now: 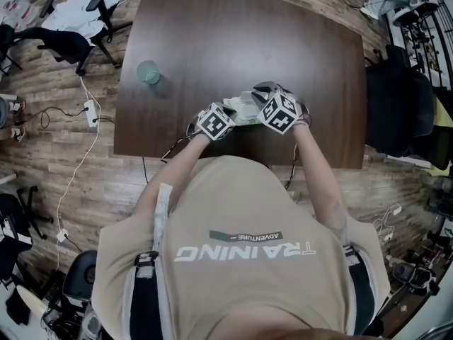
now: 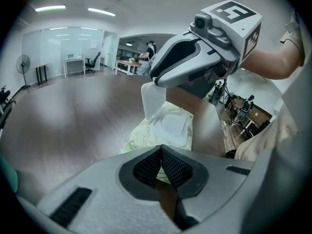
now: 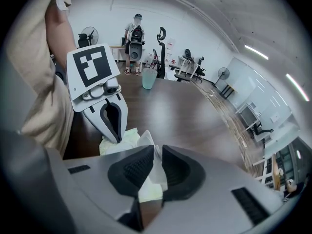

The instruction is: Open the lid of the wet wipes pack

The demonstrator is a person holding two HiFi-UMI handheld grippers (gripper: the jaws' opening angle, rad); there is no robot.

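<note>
The wet wipes pack [image 2: 141,140], pale green with a white lid frame [image 2: 174,126], lies on the dark table [image 1: 233,41] near its front edge. My left gripper [image 2: 161,149] is shut on the pack's near edge and holds it against the table. The white lid flap [image 2: 153,100] stands raised from the frame. My right gripper [image 3: 157,152] is shut on that flap [image 3: 146,143], with the flap's edge sticking up between the pads. In the head view the pack [image 1: 241,110] shows between the two marker cubes.
A translucent green cup [image 1: 148,71] stands on the table's left part, well away from the pack. Office chairs, cables and a power strip [image 1: 90,112] are on the wooden floor to the left. A person [image 3: 135,35] stands far back in the room.
</note>
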